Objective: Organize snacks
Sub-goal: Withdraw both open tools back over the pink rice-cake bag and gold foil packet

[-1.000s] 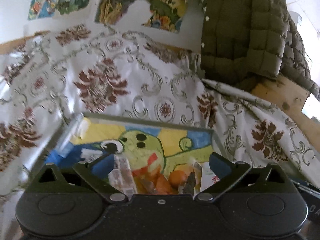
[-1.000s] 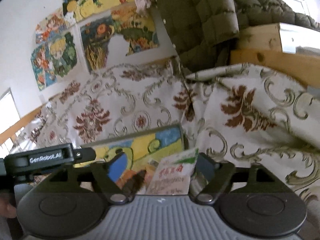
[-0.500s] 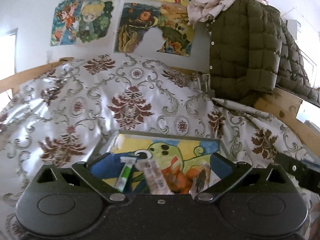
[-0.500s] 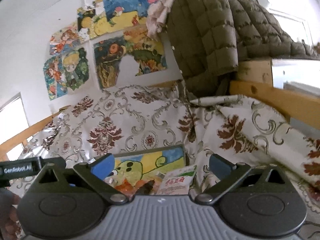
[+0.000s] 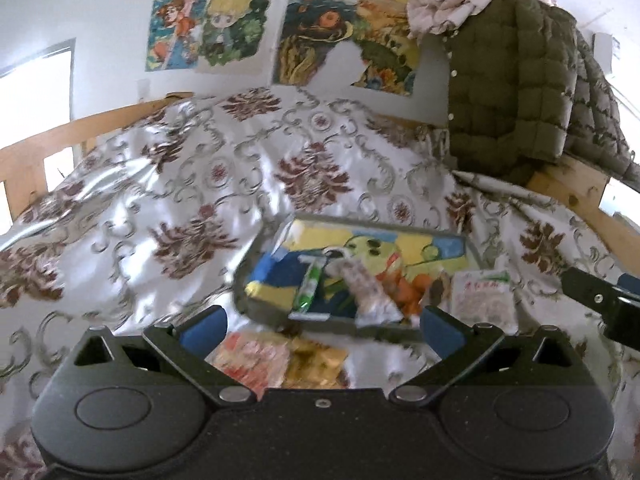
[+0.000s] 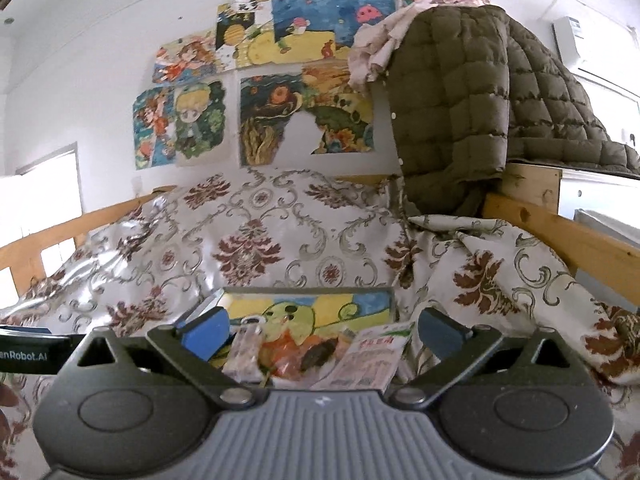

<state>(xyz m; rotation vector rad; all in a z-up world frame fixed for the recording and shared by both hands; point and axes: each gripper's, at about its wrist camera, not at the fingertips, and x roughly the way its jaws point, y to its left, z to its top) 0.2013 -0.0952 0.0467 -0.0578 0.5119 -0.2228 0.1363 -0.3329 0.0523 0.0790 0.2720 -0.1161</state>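
Tray [image 5: 474, 250], shallow, grey-rimmed, cartoon-painted inside, lay flat on patterned cloth. Held a green-white stick pack [image 5: 310, 290], a clear bar wrapper [image 5: 366, 294] and orange snacks [image 5: 412, 290]. White red-lettered packet [image 5: 482, 302] lay just beside its right edge; pink packet [image 5: 254, 358] and yellow packet [image 5: 316, 364] lay nearer, outside.

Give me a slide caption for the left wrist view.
Open left gripper above two snack packets, near a tray of snacks on a floral bedspread.

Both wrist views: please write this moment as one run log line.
left gripper: open, empty | right gripper: open, empty | tray: holds snack packets | white packet: beside tray | orange packets: on bedspread, outside tray
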